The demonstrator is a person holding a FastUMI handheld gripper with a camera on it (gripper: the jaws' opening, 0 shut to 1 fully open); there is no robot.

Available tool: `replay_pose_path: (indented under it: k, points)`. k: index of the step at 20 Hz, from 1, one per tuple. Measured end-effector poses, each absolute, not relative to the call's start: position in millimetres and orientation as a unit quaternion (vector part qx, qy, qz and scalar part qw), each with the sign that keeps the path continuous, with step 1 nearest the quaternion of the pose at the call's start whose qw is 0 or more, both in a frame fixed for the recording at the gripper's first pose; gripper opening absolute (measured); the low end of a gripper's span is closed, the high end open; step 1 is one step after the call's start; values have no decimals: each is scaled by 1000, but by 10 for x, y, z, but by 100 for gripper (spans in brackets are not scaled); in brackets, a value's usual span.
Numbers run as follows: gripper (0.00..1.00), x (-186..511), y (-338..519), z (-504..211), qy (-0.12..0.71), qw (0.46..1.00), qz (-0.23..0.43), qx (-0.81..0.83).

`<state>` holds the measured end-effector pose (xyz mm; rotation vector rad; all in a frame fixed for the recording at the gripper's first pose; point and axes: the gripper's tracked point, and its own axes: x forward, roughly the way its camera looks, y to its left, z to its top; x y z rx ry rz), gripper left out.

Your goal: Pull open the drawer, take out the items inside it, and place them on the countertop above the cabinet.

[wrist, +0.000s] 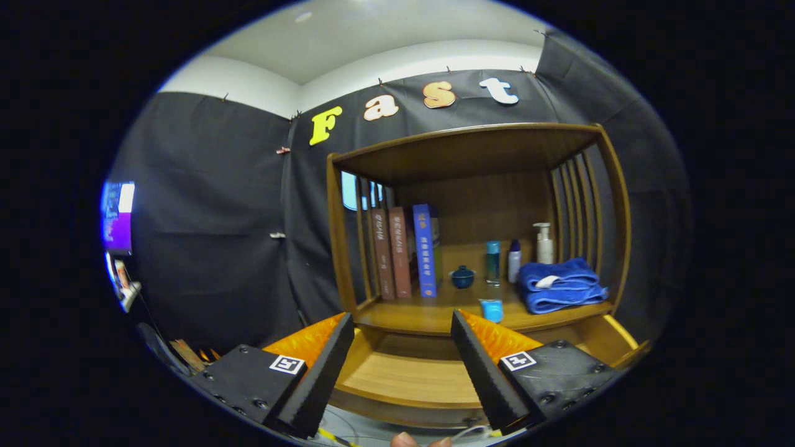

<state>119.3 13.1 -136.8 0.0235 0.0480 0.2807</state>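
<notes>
Wooden bench (pixel 428 320) above the pulled-out drawer (pixel 404 379) carries a small blue cup (pixel 491 309) at its front edge, light, rigid, best pinched by its sides, while the claw (pixel 402 366) hangs wide, empty.

Books (pixel 400 251) stand upright (left of blue towels (pixel 561 284)).

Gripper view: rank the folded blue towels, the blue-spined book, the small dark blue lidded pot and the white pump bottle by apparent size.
1. Folded blue towels.
2. Blue-spined book.
3. White pump bottle.
4. Small dark blue lidded pot.
The bottle stands farther back, so its rank over the pot is unsure. The claw is open, holding nothing, over the open drawer.
</notes>
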Motion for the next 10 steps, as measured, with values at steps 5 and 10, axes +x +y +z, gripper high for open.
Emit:
replay_pose_path:
  k: [5, 10]
  points:
    - [99, 960, -364, -2053, 63, 992, 98, -58]
    - [99, 650, -636, -2621, 98, 981, 88, -141]
